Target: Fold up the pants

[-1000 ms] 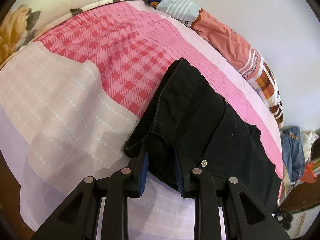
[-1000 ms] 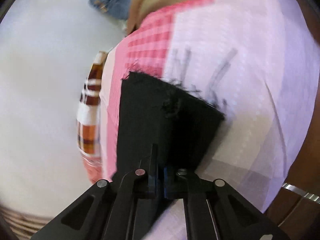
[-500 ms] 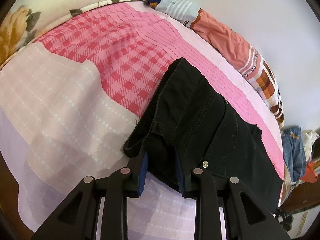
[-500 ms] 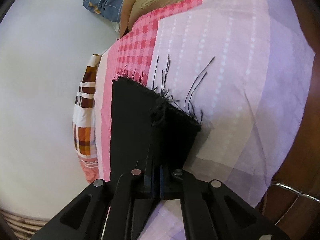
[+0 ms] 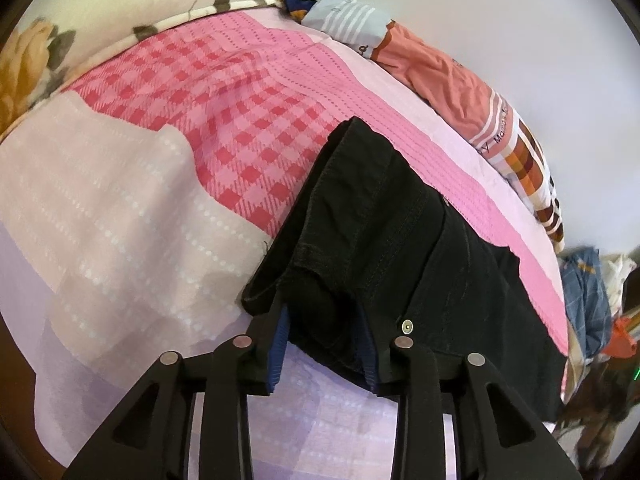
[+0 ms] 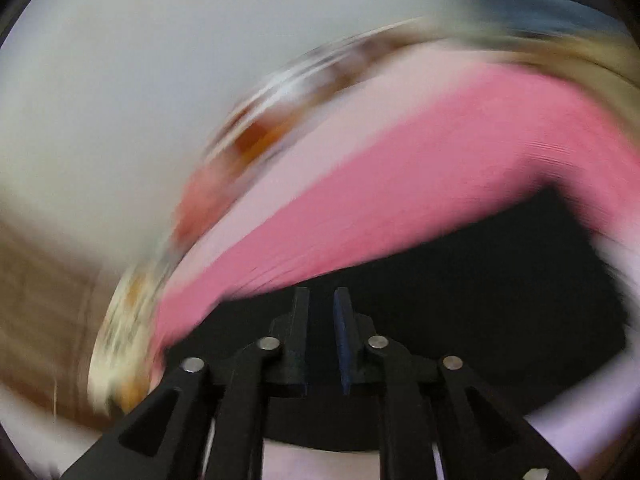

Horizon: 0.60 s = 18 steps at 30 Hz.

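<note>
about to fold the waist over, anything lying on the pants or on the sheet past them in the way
Nothing visible does. The left claw sits around the waistband of the pants, and the sheet past them is bare. The clothes pile lies along the far edge. The right view is blurred.

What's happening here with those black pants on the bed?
A person is folding black pants on a pink bedspread with a handheld gripper in each hand. The left gripper is clamped on the waistband. The right gripper hangs over the dark cloth with a narrow gap between its fingers, apparently holding nothing; its view is badly blurred.
</note>
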Tool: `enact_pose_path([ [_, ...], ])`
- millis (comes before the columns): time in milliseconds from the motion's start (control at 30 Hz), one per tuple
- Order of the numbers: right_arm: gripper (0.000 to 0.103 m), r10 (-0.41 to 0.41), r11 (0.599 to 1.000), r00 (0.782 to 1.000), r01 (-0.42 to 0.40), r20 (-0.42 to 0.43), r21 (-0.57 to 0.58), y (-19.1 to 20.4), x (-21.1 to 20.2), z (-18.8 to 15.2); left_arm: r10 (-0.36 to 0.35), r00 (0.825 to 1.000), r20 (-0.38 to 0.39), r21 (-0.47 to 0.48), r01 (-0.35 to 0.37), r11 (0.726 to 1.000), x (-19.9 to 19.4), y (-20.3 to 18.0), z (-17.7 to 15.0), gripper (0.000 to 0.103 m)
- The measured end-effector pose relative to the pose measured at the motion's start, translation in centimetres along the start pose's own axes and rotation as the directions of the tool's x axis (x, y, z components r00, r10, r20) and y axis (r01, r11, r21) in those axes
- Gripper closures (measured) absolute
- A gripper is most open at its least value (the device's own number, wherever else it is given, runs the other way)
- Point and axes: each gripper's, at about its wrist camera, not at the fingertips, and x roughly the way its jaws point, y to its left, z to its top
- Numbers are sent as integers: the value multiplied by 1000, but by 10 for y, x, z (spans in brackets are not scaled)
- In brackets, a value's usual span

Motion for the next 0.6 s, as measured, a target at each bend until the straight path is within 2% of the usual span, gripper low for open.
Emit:
enact_pose_path([
  [33,68,0,996,999,-4,-49,-91,24,30,7,3,1000,2,6,-3,1000,0,-1,0,69],
  [100,64,-16,964,987,-27,-158,-266,66,100,19,4,1000,5,15,-4,1000,0,-1,0,68],
  [167,64,-37,945,965,-51,-258,-324,85,156,26,-3,1000,3,12,3,1000,0,1,0,68],
  [267,64,-40,924,938,-96,-345,-369,102,211,32,-12,1000,-5,13,12,1000,0,3,1,68],
  [400,64,-71,910,911,-107,-406,-399,102,244,30,0,1000,-3,38,0,999,-1,1,1,67],
  [467,67,-57,912,893,-136,-447,-386,100,255,31,9,1000,-1,49,-9,999,-1,-1,0,66],
  [567,74,-116,898,870,-114,-479,-425,100,269,27,12,1000,0,58,-12,998,0,-2,-1,65],
  [600,79,-102,899,862,-134,-496,-418,101,272,26,11,1000,0,61,-11,998,0,-2,-1,63],
])
